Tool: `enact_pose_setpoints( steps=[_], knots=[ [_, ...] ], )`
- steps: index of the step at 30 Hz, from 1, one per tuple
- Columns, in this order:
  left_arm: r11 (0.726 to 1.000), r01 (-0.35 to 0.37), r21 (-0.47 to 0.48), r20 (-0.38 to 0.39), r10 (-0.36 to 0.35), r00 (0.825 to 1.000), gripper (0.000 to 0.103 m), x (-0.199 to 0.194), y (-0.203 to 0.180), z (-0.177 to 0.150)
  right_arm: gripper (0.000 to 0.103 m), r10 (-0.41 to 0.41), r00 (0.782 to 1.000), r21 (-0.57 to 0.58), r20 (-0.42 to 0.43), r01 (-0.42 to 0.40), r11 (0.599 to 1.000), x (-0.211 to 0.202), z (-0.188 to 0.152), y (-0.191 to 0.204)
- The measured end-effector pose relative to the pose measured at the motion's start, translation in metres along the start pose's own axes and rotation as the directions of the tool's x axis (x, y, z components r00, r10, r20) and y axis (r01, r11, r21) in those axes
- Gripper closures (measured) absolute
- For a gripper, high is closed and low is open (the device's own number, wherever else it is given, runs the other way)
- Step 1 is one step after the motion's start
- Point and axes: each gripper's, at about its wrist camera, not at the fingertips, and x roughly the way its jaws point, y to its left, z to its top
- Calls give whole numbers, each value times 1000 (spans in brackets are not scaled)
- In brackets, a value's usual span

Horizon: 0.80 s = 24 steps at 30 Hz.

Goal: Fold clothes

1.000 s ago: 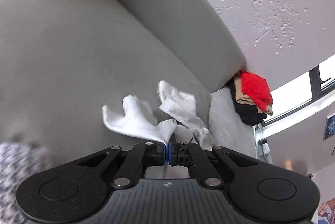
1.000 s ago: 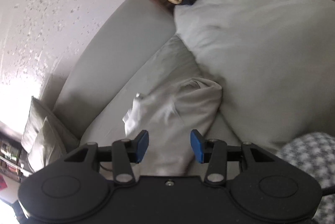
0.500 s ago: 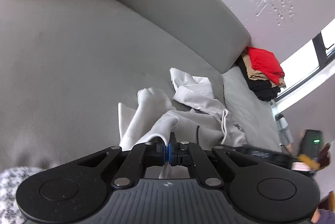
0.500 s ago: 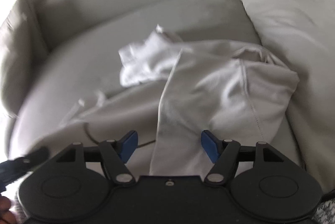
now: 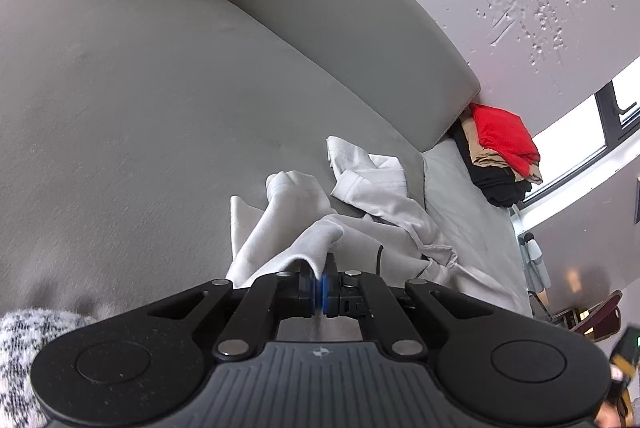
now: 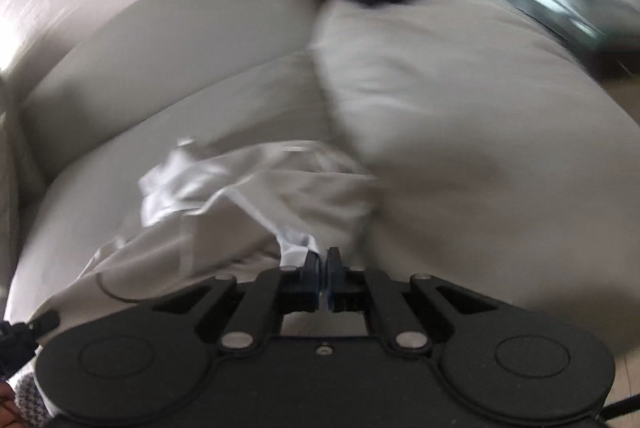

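Observation:
A crumpled pale grey garment [image 5: 360, 203] lies on the grey sofa seat [image 5: 140, 115]. My left gripper [image 5: 320, 278] is shut on a fold of that garment, which drapes away from the blue pads toward the sofa back. In the right wrist view, which is blurred, the same garment [image 6: 260, 195] spreads over the seat beside a large cushion. My right gripper [image 6: 323, 268] is shut on an edge of the garment, a white bit of cloth bunching just left of its fingertips.
A stack of folded clothes, red on top of tan and black [image 5: 500, 147], sits at the sofa's far end under a window. A big grey cushion [image 6: 460, 99] fills the right side. A black cord [image 6: 116, 288] lies on the cloth. A patterned sleeve [image 5: 20, 348] shows at lower left.
My right gripper was open above the garment and has closed on its edge, the view swinging back toward the cushion. The left gripper kept its hold and sank a little, and the cloth settled.

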Motion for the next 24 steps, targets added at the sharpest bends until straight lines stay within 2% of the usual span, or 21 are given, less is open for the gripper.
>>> enact_pose_setpoints(
  steps=[4, 6, 7, 9, 11, 14, 17, 20, 22, 24],
  knots=[
    [999, -22, 28, -14, 23, 1000, 102, 3, -6, -2, 99, -42, 996, -19, -82, 40, 999, 2, -12, -27],
    [999, -28, 42, -21, 29, 999, 102, 2, -7, -3, 91, -42, 990, -65, -133, 33, 997, 7, -18, -24],
    [998, -29, 49, -21, 30, 999, 102, 2, -8, -4, 87, -47, 990, -97, -133, 34, 995, 5, -20, -21],
    [998, -25, 54, -20, 26, 999, 102, 1, -8, -6, 61, -53, 994, -151, -93, 38, 988, -6, -21, -14],
    [998, -19, 51, -18, 20, 1000, 102, 1, -8, -6, 46, -33, 999, -208, -33, 26, 978, -23, -21, -5],
    [999, -10, 51, -20, 11, 1000, 102, 3, -8, -7, 36, 20, 998, -319, 64, 1, 948, -46, -21, 10],
    [998, -12, 63, -31, 14, 999, 102, 6, -11, -8, 35, 28, 993, -462, 119, 30, 886, -41, -22, 26],
    [997, -14, 73, -40, 17, 999, 102, 8, -12, -9, 37, -20, 995, -604, 93, 72, 794, -14, -29, 41],
    [998, -7, 66, -39, 10, 999, 102, 8, -11, -9, 41, -38, 997, -675, 67, 74, 734, 3, -36, 48],
    [999, 1, 52, -39, 1, 999, 102, 8, -9, -9, 50, -89, 993, -730, 79, 118, 674, 17, -42, 54]
  ],
)
